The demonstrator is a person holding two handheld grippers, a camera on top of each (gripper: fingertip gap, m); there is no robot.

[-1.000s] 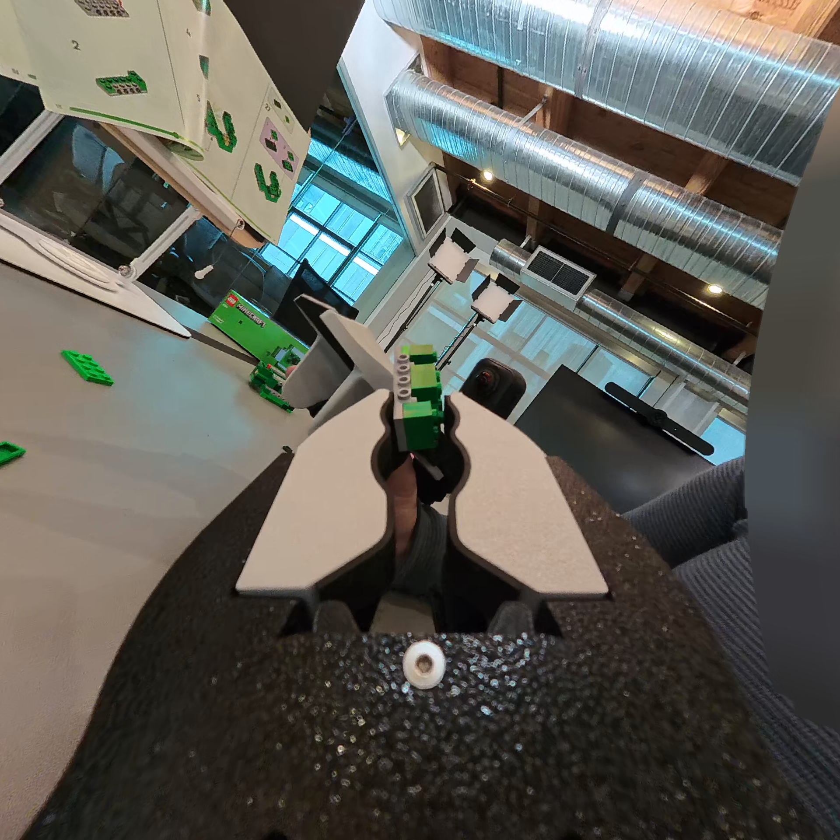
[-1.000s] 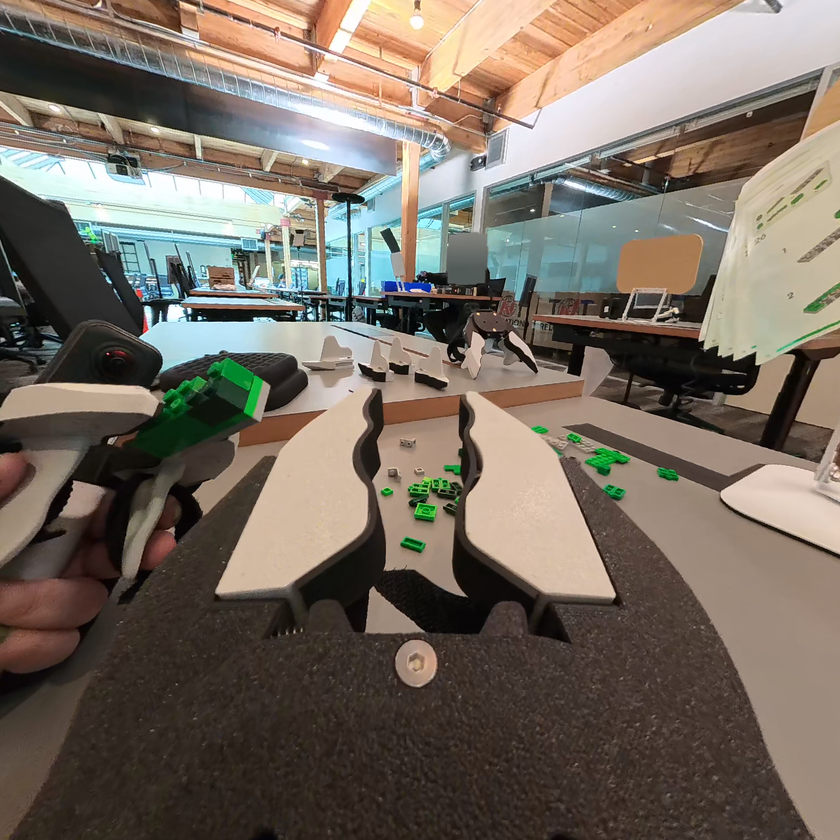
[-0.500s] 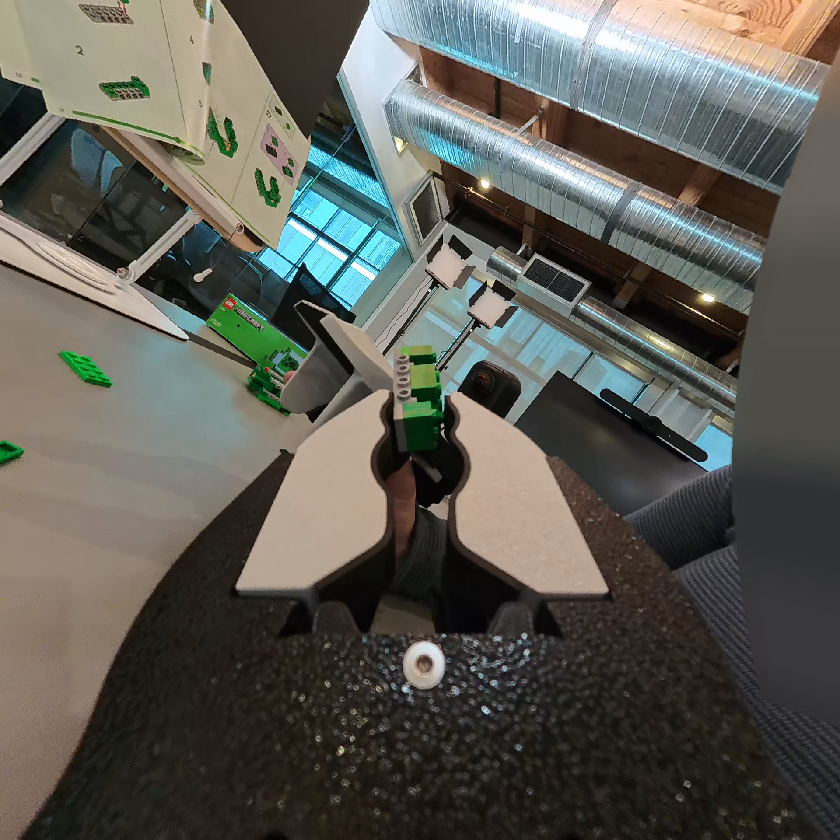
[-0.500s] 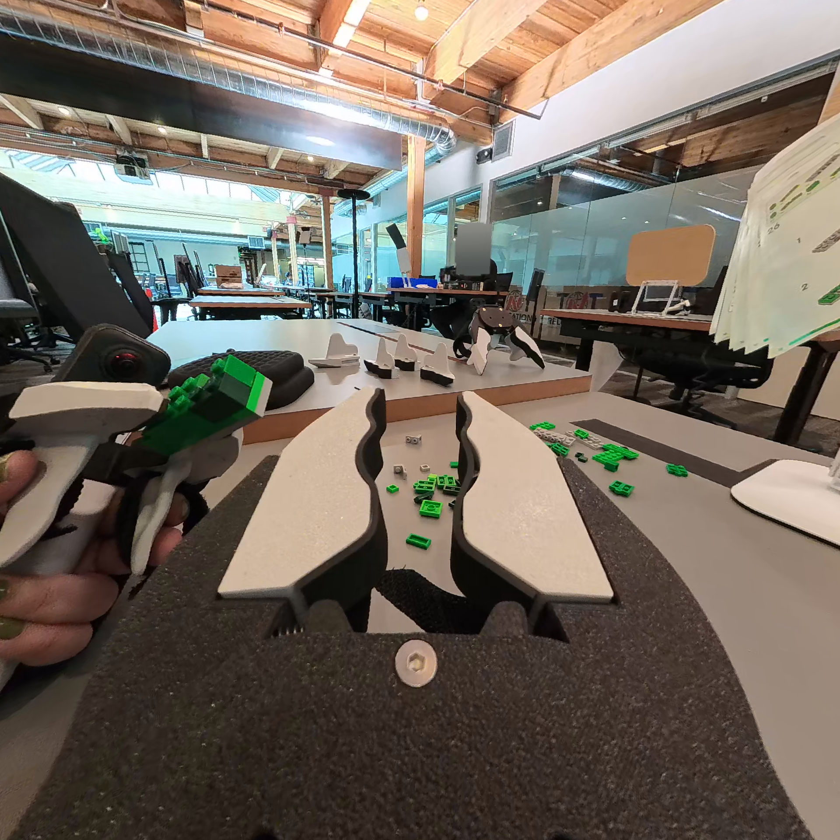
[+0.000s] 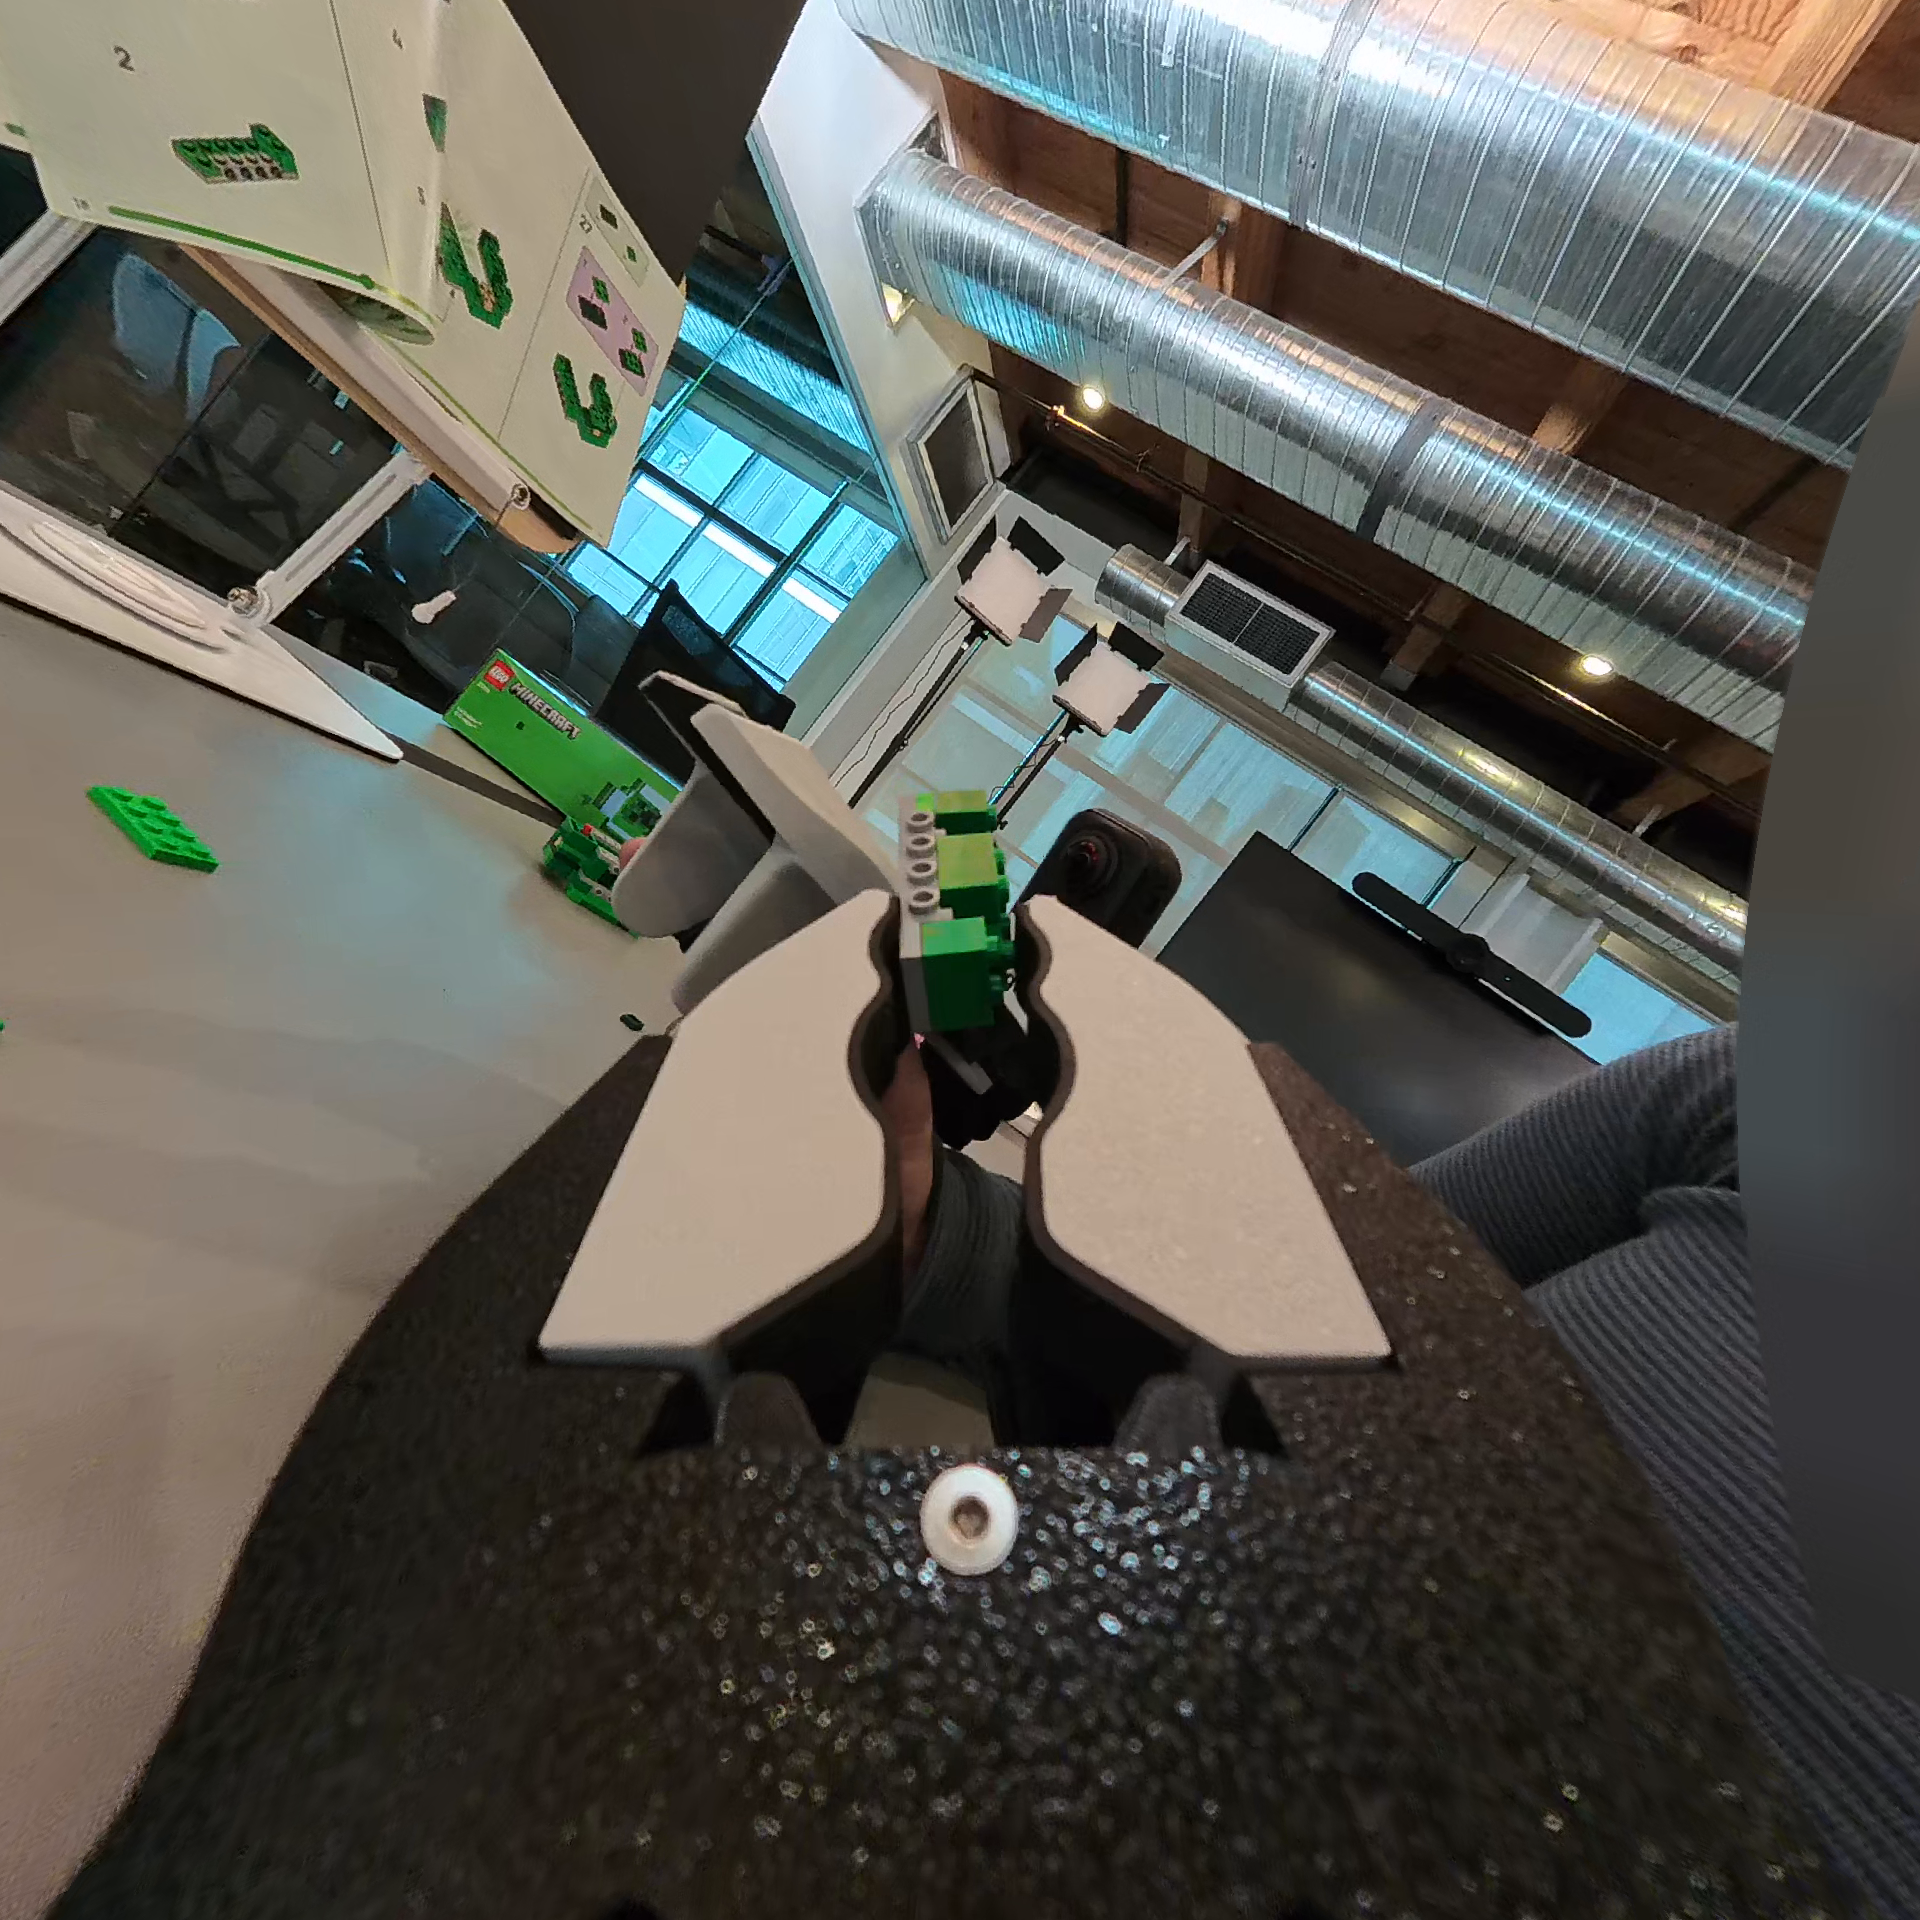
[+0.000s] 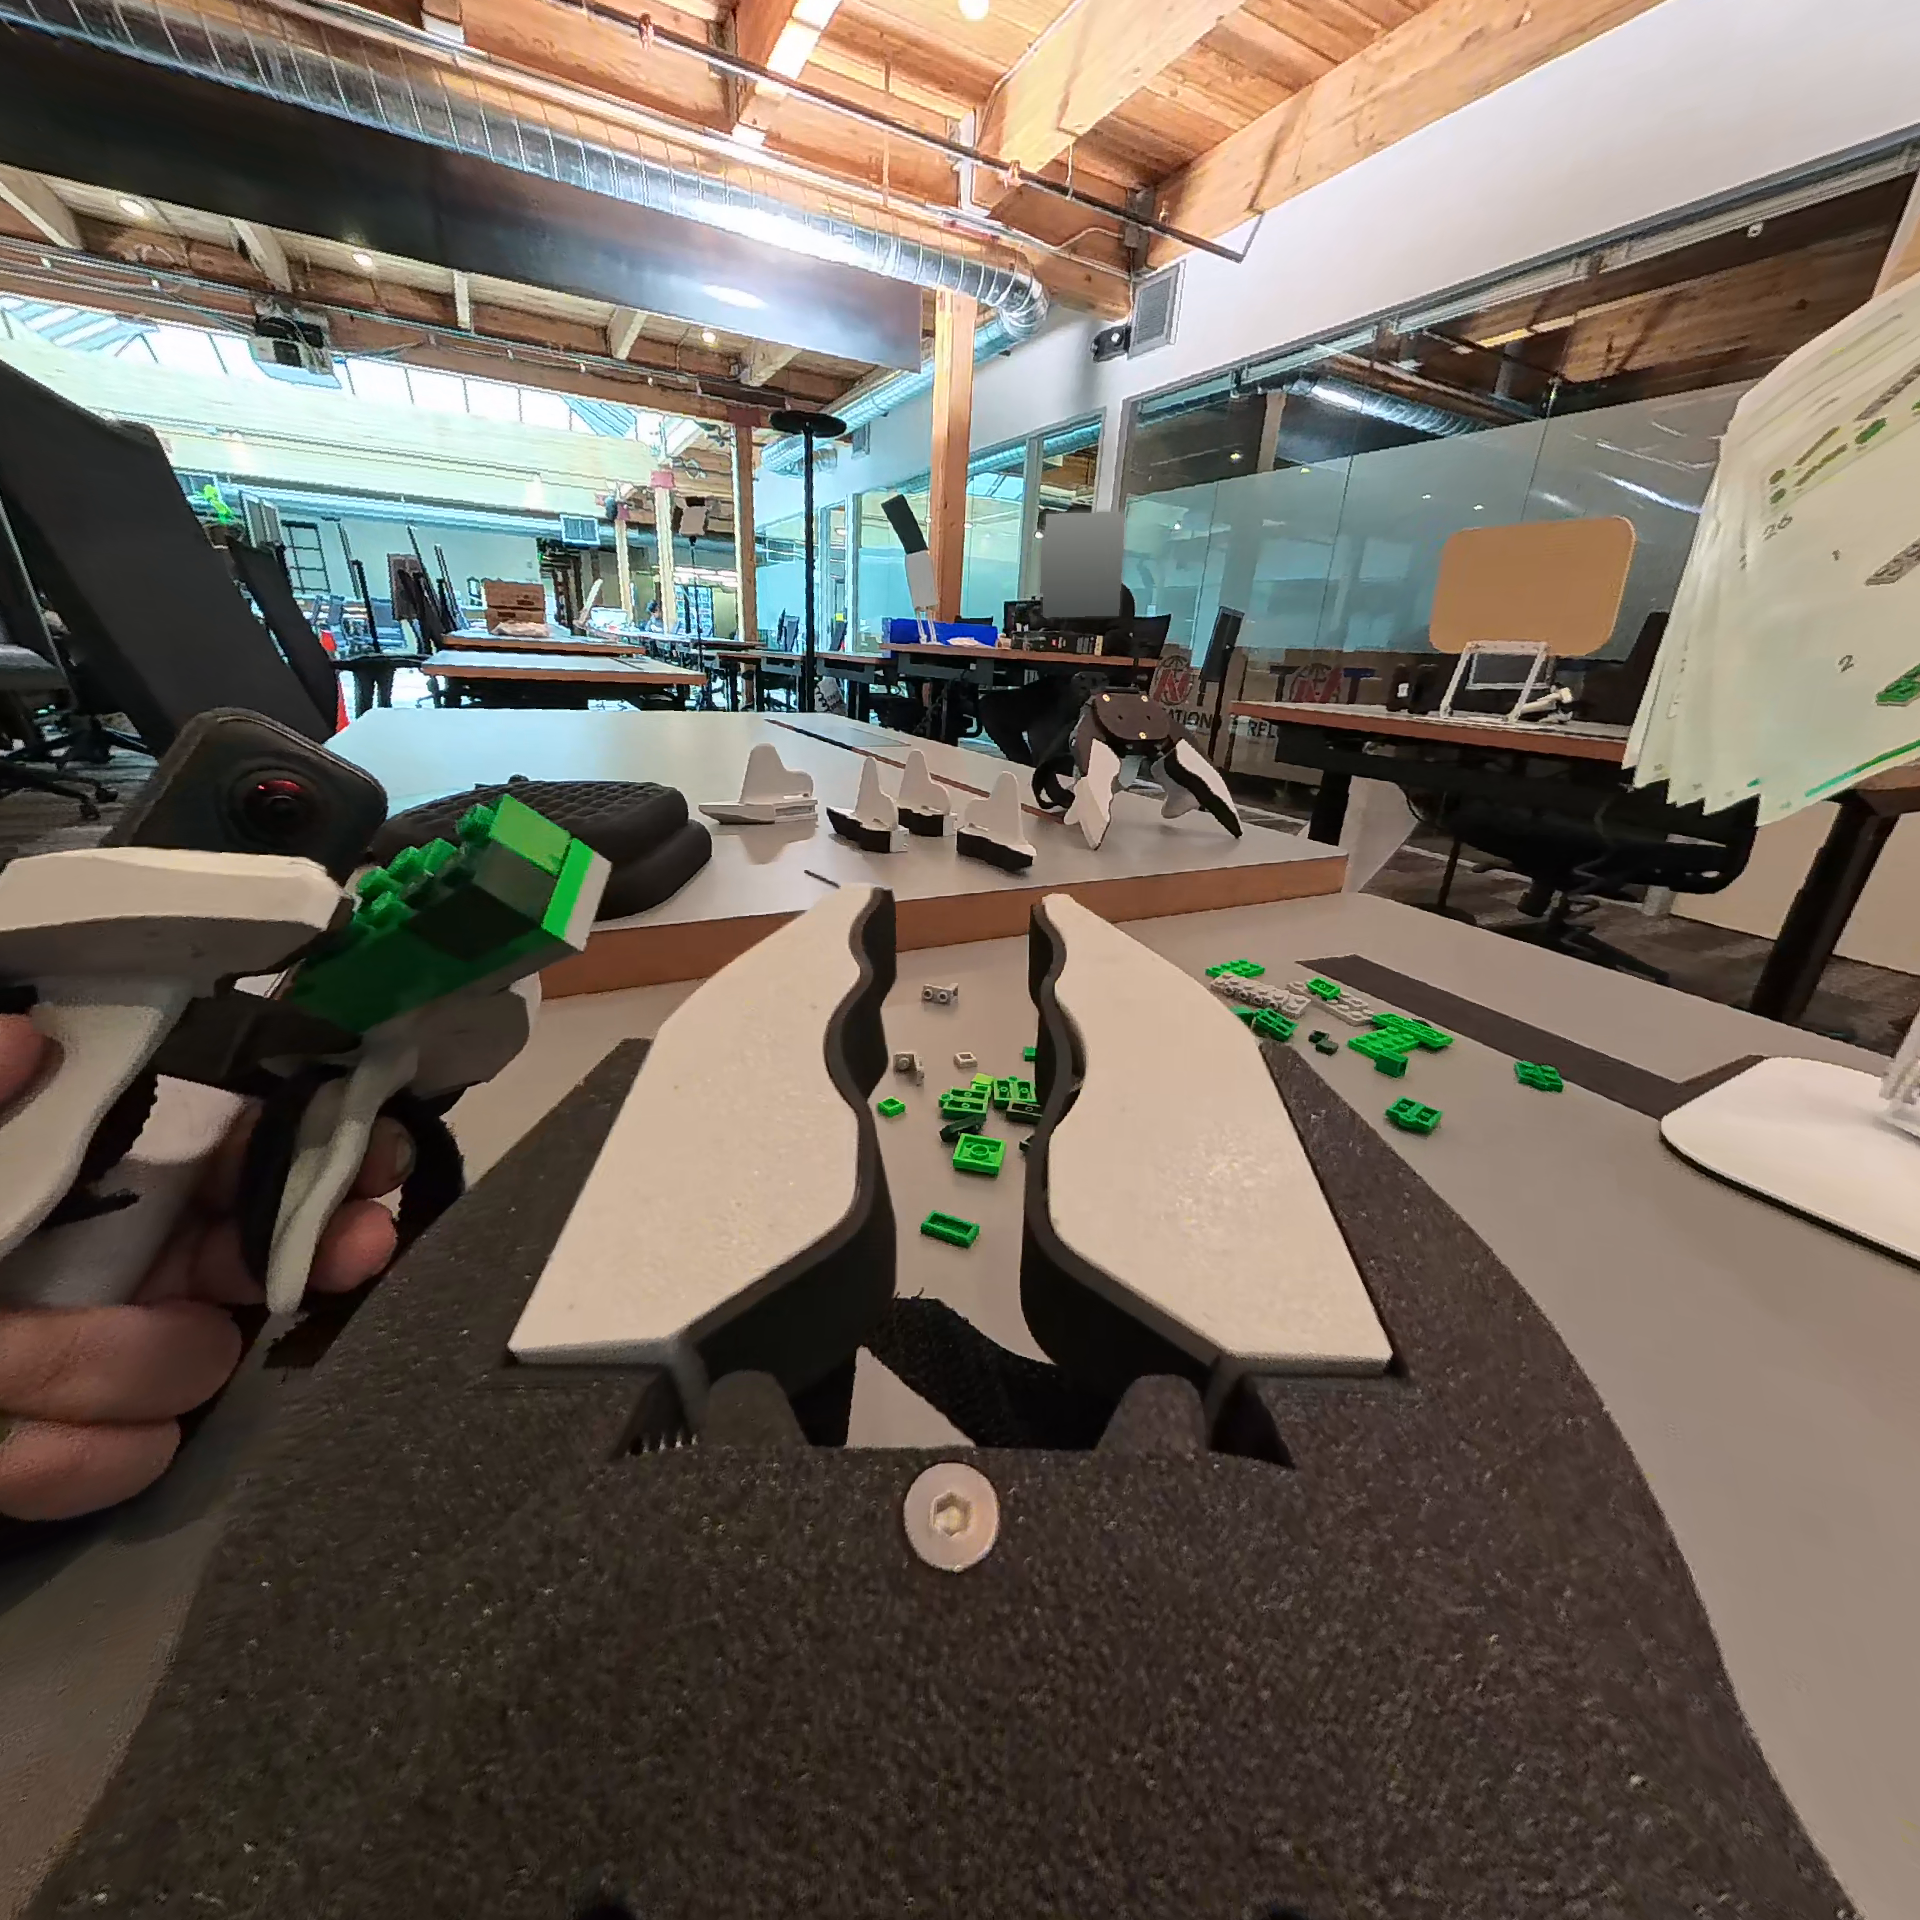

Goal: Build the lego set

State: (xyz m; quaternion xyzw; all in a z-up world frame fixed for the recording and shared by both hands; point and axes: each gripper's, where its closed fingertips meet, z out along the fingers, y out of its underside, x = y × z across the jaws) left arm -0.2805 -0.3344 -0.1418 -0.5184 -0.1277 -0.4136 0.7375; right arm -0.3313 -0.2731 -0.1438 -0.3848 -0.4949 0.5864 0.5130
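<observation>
- In the left wrist view, the left gripper (image 5: pixel 958 940) sat at the centre of the frame, its two white fingers closed tight on a small green and grey brick model (image 5: pixel 956 925).
- The model stood up between the fingertips, with a grey studded strip along its left side and green blocks stacked beside it.
- Just behind the model, the right gripper (image 5: pixel 774 805) showed as white fingers pointing toward the upper left, with a black camera (image 5: pixel 1117 868) to its right.
- On the grey table (image 5: pixel 260 1039) at the left of the frame lay a flat green plate (image 5: pixel 153 826), well apart from the grippers.
- A green box (image 5: pixel 561 743) lay farther back, left of centre, with a small green build (image 5: pixel 582 857) beside it.
- An instruction booklet (image 5: pixel 312 187) hung open in the upper left.
- In the right wrist view, the right gripper (image 6: pixel 961 935) filled the lower centre, its fingers apart with a narrow gap and nothing between them.
- Through that gap and beyond the tips, loose green and grey pieces (image 6: pixel 977 1112) lay scattered on the table (image 6: pixel 1558 1299).
- More pieces (image 6: pixel 1351 1023) lay to the right of centre.
- At the left edge, a hand (image 6: pixel 94 1340) held the left gripper (image 6: pixel 416 935), which clamped the green model (image 6: pixel 468 904) tilted up toward the right.
- The booklet (image 6: pixel 1808 623) stood at the right edge above a white stand base (image 6: pixel 1797 1153).
</observation>
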